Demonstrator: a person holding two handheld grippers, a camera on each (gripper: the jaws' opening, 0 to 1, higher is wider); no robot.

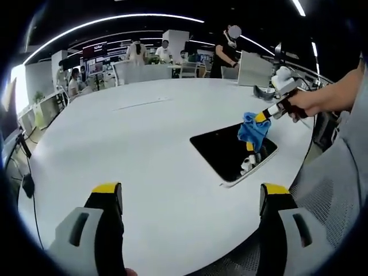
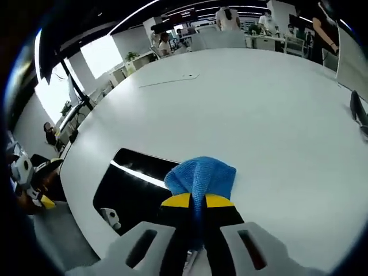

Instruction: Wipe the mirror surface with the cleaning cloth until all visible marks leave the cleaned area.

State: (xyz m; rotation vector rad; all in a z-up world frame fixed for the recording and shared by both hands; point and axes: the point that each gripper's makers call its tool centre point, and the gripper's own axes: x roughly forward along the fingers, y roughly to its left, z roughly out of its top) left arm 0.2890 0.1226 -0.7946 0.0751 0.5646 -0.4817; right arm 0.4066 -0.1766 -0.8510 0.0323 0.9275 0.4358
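A dark rectangular mirror (image 1: 225, 154) lies flat on the white round table (image 1: 144, 132), near its right edge. My right gripper (image 1: 263, 117) comes in from the right, held by a hand, and is shut on a bunched blue cloth (image 1: 253, 130) over the mirror's far right part. In the right gripper view the yellow-tipped jaws (image 2: 198, 201) pinch the cloth (image 2: 202, 174), which hangs at the mirror's (image 2: 132, 187) right edge. I cannot tell whether the cloth touches the glass. My left gripper (image 1: 191, 192) stands open over bare table in front of the mirror, with nothing between its jaws.
Several people, chairs and desks stand beyond the table's far side. A white screen (image 1: 253, 69) and a dark object (image 1: 264, 92) sit on the table at the far right. A thin flat strip (image 1: 141, 104) lies mid-table. A sleeve (image 1: 345, 167) covers the right.
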